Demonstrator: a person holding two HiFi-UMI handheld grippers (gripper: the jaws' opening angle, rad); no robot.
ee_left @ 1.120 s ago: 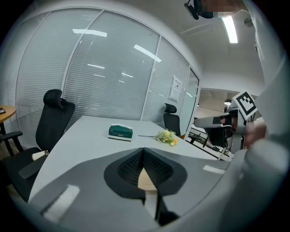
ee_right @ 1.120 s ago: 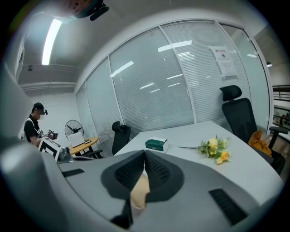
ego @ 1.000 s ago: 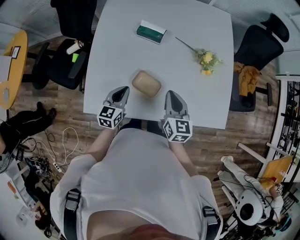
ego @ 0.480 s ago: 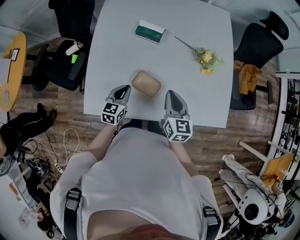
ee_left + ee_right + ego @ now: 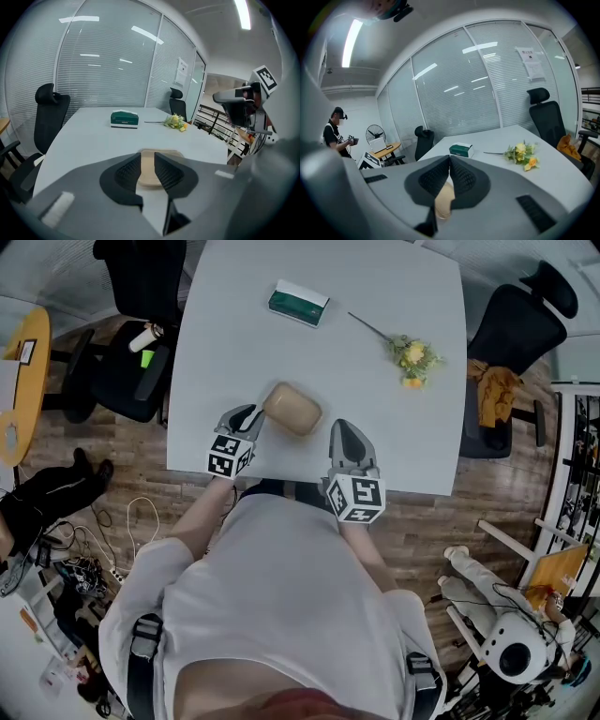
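Left gripper point(image 5: 246, 414): slightly parted, holding nothing, tips just beside closed tan case point(image 5: 292, 408) near front edge of white table point(image 5: 375, 409); contents hidden. Right gripper point(image 5: 343, 433): closed, empty, near case. Green tissue box point(image 5: 298, 303) farther back.

L gripper point(image 5: 246, 415) jaws slightly apart (angled inward); R gripper point(image 5: 343, 432) jaws together.

case point(image 5: 148, 168) half behind left tool point(image 5: 147, 153), person point(image 5: 335, 130) tiny
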